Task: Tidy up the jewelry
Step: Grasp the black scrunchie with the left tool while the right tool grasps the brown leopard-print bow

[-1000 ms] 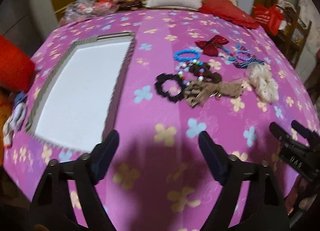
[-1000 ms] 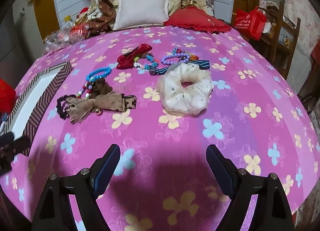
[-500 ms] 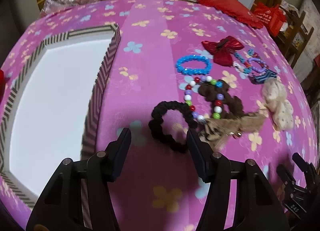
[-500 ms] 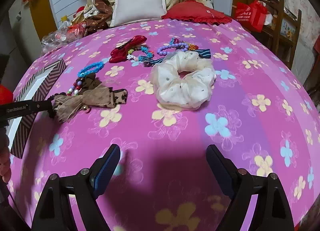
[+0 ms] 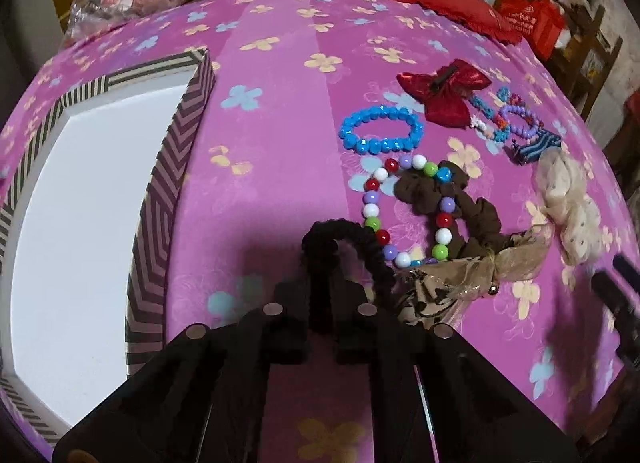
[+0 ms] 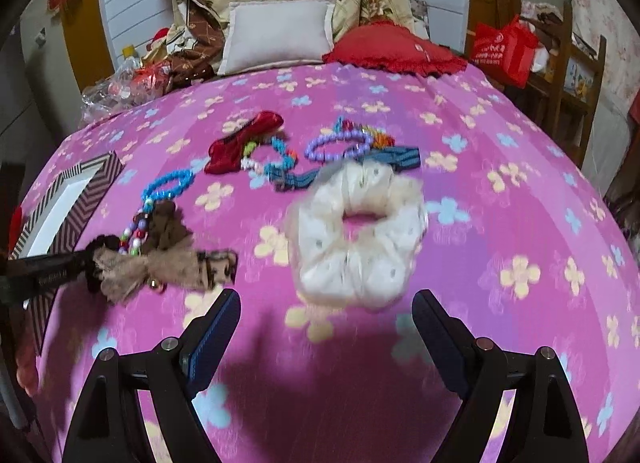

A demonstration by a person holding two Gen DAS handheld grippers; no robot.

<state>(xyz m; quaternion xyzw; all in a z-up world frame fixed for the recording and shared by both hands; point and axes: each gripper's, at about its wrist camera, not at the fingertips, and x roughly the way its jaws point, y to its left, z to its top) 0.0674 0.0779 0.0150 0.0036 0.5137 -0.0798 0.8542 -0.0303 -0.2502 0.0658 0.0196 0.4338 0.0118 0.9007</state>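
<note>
My left gripper (image 5: 322,303) is shut on a black hair tie (image 5: 352,241), at the near edge of a pile of accessories on the pink flowered bedspread. Beside the tie lie a multicoloured bead bracelet (image 5: 404,207), a brown scrunchie (image 5: 468,211), a tan bow (image 5: 460,283), a blue bead bracelet (image 5: 380,129) and a red bow (image 5: 444,91). The striped box with a white inside (image 5: 80,203) is to the left. My right gripper (image 6: 326,327) is open, just short of a cream scrunchie (image 6: 356,231). The left gripper also shows in the right wrist view (image 6: 52,271).
A purple bracelet (image 6: 340,143) and a blue striped band (image 6: 352,171) lie behind the cream scrunchie. Pillows (image 6: 276,35) and clutter sit at the bed's far end. A wooden chair with a red bag (image 6: 504,47) stands at the right.
My left gripper moved forward to the black hair tie and shut on it. My right gripper moved closer to the cream scrunchie and stayed open.
</note>
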